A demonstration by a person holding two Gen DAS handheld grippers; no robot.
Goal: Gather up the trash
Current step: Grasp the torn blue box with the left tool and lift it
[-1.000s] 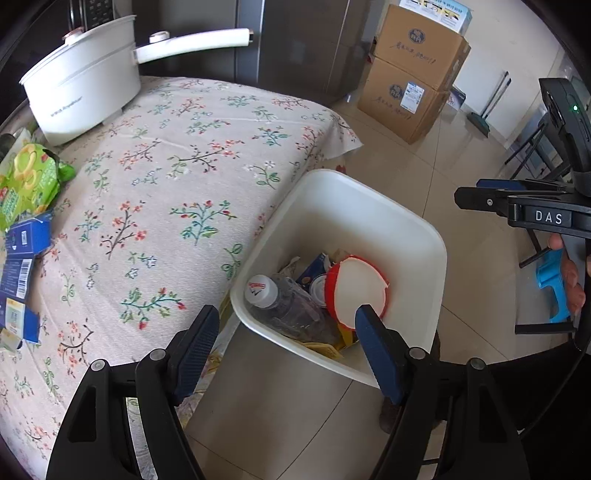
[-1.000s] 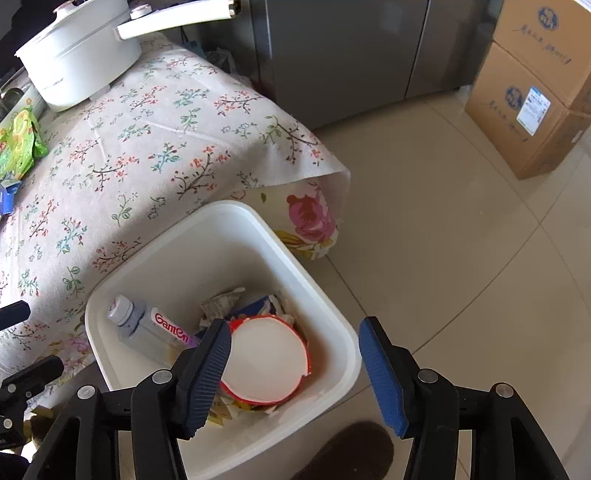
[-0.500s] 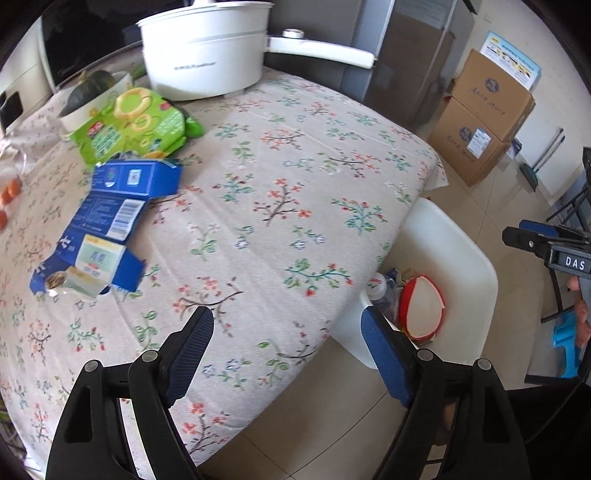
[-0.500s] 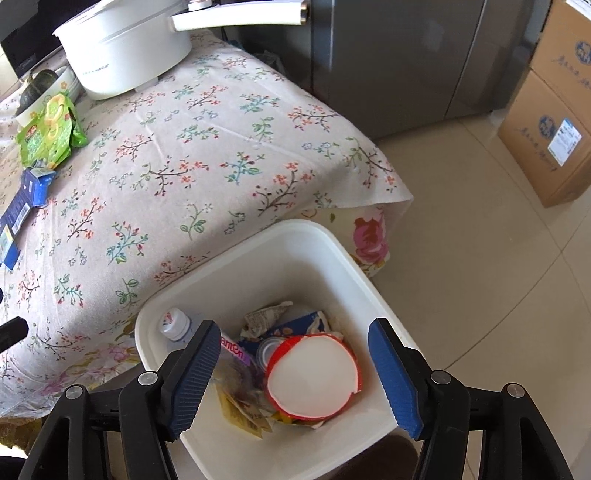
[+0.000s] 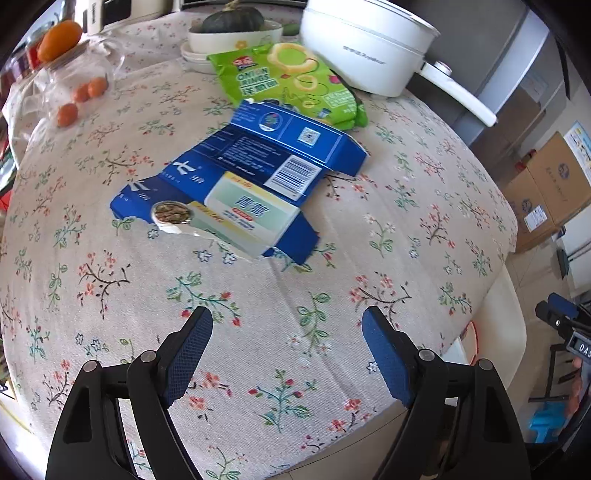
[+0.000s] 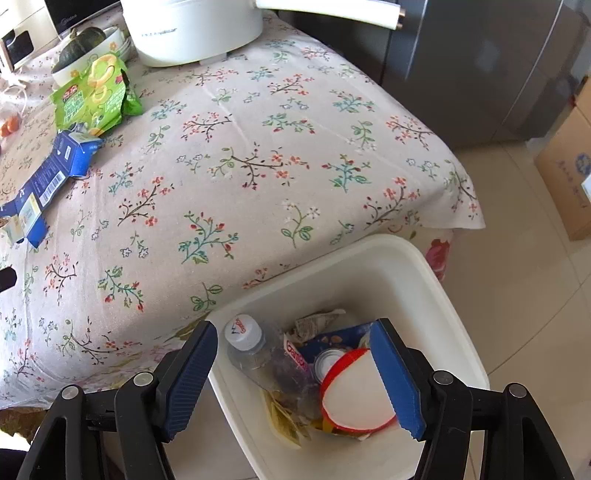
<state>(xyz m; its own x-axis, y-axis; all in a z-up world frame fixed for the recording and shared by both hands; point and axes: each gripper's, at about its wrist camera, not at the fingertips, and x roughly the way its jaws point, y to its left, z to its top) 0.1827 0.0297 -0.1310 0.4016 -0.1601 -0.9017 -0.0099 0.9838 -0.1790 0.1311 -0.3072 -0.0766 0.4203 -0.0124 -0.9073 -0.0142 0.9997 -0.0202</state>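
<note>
A flattened blue carton (image 5: 243, 184) lies on the floral tablecloth (image 5: 258, 302), with a green onion-rings bag (image 5: 288, 81) just behind it. My left gripper (image 5: 286, 325) hovers open over the cloth, short of the carton, nothing between its fingers. In the right wrist view the same carton (image 6: 44, 184) and green bag (image 6: 96, 96) sit at the far left. My right gripper (image 6: 293, 332) is open above the white bin (image 6: 436, 280), which holds a plastic bottle (image 6: 255, 343), a red-rimmed white lid (image 6: 354, 398) and crumpled wrappers.
A white pot (image 5: 365, 51) with a long handle stands at the table's back. A bowl with a dark squash (image 5: 232, 26) and a plastic bag of oranges (image 5: 74, 96) lie behind the trash. Cardboard boxes (image 5: 546, 192) sit on the tiled floor.
My left gripper has swung away from the bin and over the table toward the blue carton. The right gripper has drifted back a little and stays open above the bin.
</note>
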